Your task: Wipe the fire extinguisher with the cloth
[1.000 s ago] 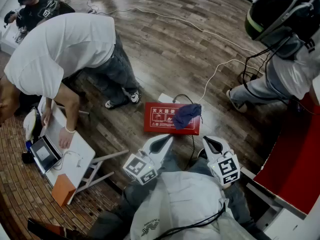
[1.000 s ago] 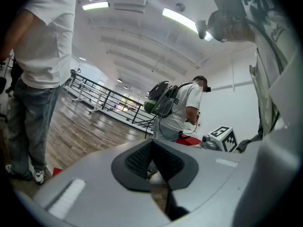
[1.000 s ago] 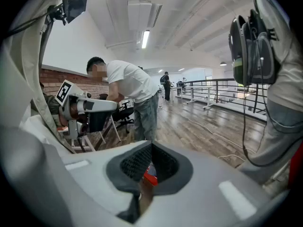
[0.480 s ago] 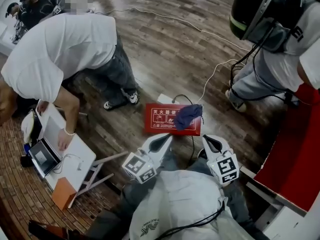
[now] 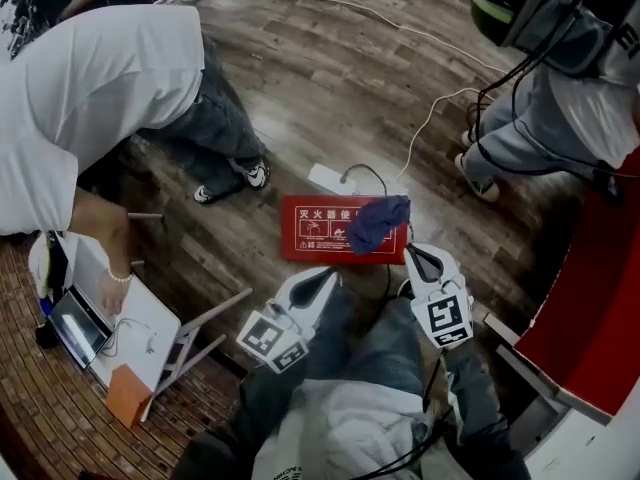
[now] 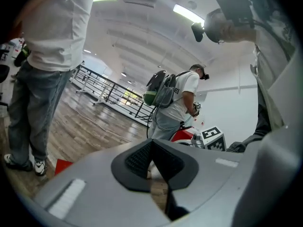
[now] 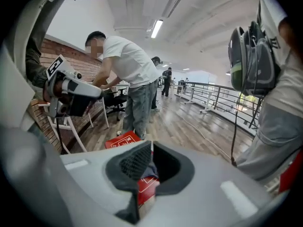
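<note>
Crumpled dark blue cloth (image 5: 378, 223) on flat red fire-extinguisher box (image 5: 318, 232), wooden floor; left gripper (image 5: 329, 274) pressed together, empty; right gripper (image 5: 414, 256) pressed together, empty

The wooden plank floor (image 5: 330, 98) is glossy brown, and a brick-patterned strip (image 5: 40, 408) borders it at the left. A flat red fire extinguisher case (image 5: 315, 230) lies on the planks, with a white power strip (image 5: 330, 179) just behind it. A white cable (image 5: 425, 140) snakes across the boards. A small white folding table (image 5: 150, 320) stands where planks meet brick.
</note>
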Tool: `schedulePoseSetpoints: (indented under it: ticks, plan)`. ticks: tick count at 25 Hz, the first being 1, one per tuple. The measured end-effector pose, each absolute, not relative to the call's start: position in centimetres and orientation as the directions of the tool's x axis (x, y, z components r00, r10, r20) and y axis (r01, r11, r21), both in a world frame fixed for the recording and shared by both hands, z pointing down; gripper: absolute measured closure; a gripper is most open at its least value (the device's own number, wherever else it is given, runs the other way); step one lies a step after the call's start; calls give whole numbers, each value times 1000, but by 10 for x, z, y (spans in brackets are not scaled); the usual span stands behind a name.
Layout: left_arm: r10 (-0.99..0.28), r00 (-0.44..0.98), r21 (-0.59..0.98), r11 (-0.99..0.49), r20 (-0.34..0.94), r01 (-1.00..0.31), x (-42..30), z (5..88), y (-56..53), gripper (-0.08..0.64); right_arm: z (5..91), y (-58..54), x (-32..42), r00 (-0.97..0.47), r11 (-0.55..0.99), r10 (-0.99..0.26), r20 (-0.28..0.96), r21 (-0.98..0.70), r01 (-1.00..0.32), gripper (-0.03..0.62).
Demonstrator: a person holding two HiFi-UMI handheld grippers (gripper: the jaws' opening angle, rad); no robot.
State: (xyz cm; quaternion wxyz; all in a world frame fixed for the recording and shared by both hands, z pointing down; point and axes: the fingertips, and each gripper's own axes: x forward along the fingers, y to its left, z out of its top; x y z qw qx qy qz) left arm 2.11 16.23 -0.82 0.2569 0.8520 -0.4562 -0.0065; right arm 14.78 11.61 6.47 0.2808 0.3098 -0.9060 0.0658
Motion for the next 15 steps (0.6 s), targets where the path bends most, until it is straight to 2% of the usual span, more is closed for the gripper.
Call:
schedulePoseSetpoints:
  ticks: [4,8,12,15]
  plan:
    - [-795,565,475,-418,222,-774,12,45,147,555,129,95,126,-670,792,-513,537,-3,-610,421]
    - [-774,594,519,-422,221,-743,4,110,129,555,212,82,97,-615,826,-488,619,100,-555,317]
    - [-763,597,513,-418,249,-749,-8,151,124,555,274,71,75,-541,872,-436,719,190,-451,293]
    - [-762,593,512,-412,261,-754,-19,165,123,552,290,68,68,-517,856,-419,747,136,-499,306]
